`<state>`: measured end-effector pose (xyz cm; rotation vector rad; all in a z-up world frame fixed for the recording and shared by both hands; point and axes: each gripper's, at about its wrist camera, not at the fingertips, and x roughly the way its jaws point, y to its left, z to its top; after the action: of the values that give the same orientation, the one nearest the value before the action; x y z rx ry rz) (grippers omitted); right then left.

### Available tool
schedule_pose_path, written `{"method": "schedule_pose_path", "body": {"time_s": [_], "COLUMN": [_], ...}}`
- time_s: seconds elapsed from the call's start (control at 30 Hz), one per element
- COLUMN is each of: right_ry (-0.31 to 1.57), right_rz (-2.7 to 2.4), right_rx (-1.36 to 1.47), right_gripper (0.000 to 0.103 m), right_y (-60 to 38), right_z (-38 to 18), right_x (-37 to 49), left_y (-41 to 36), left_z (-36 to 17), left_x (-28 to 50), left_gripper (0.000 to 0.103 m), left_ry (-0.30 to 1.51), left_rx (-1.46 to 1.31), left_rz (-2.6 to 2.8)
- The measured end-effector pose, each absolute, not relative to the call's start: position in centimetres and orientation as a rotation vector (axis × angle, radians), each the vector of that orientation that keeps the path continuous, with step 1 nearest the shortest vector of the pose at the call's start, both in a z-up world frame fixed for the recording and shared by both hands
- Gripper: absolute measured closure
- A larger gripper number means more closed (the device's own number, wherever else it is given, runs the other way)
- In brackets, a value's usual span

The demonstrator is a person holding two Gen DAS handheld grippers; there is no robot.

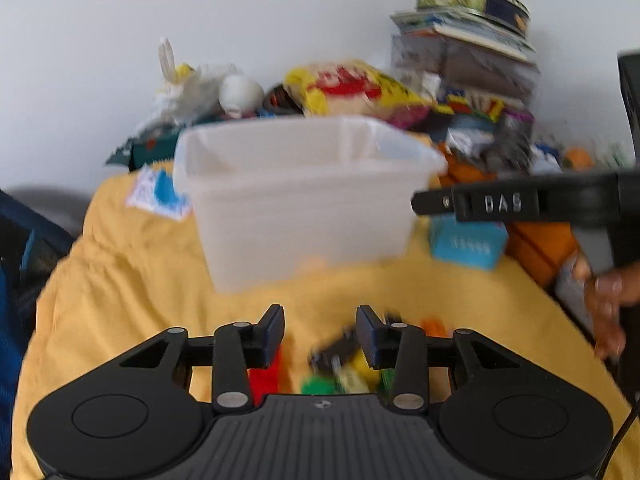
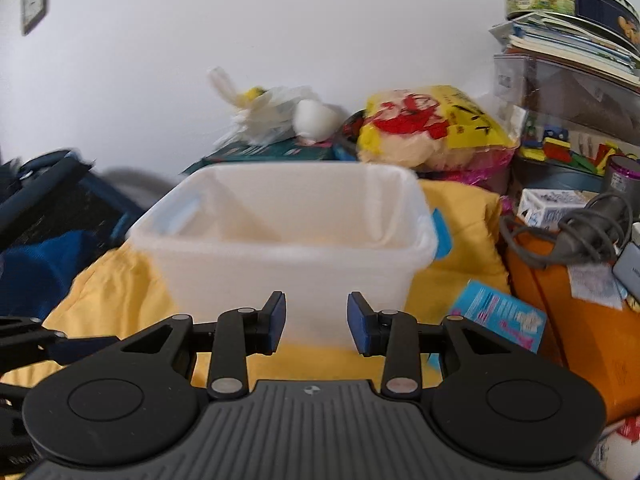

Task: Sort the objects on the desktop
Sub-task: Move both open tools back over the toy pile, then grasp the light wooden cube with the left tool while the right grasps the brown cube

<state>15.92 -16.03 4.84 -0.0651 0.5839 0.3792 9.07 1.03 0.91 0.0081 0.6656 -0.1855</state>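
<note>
While both jaws stand part open with nothing between them, the step in hand looks like the first pick. Left gripper (image 1: 320, 334) hovers low over a blurred pile of small toys (image 1: 344, 364), red, green, yellow and a dark piece, on the yellow cloth (image 1: 120, 280) covering the surface. Right gripper (image 2: 317, 322) also empty, part open, aimed at the near wall of the white bin (image 2: 280, 248), which sits just behind the toys, mid-surface. Blue packet (image 2: 500, 320) lies right of the bin, near the orange box (image 2: 592, 340).

To do it well, I judge: slow down first, left view is smeared. Pick one piece at the pile's edge, centre it between the pads, close fully before lifting. Keep the right gripper clear of the bin rim so the left has room to drop in. Clutter behind, yellow bag (image 2: 432, 128) and book stack (image 2: 568, 44), stays out of reach.
</note>
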Motion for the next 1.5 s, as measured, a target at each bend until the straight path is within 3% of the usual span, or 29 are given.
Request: {"method": "schedule_pose_path", "body": {"time_s": [0.33,0.73,0.8,0.87,1.3,1.5], "right_ry": [0.685,0.797,0.796,0.795,0.804,0.806], "right_rz": [0.407,0.385,0.379,0.375,0.382,0.397], "right_rx": [-0.175,-0.128,-0.132,-0.136,-0.18,-0.213], "right_gripper": [0.063,0.061,0.061,0.06,0.06,0.069], "right_y": [-17.3,-17.5,-17.5,-17.4,-15.9,-15.2], "right_z": [0.6,-2.7,-2.9,-3.0,-4.3,-5.4], "right_x": [9.4,7.0,7.1,7.3,9.2,9.8], "left_y": [0.7,-1.3,-1.1,-0.9,0.6,0.0], "left_z": [-3.4,-5.5,-6.0,-6.3,-6.0,-6.7], "left_x": [5.4,7.8,8.3,8.3,5.4,5.8], "left_gripper": [0.057,0.056,0.059,0.067,0.068,0.067], "left_ry": [0.824,0.871,0.886,0.883,0.898,0.868], "left_rx": [-0.08,-0.079,-0.083,-0.06,0.035,0.053], "left_rz": [-0.191,-0.153,-0.135,-0.133,-0.189,-0.179]}}
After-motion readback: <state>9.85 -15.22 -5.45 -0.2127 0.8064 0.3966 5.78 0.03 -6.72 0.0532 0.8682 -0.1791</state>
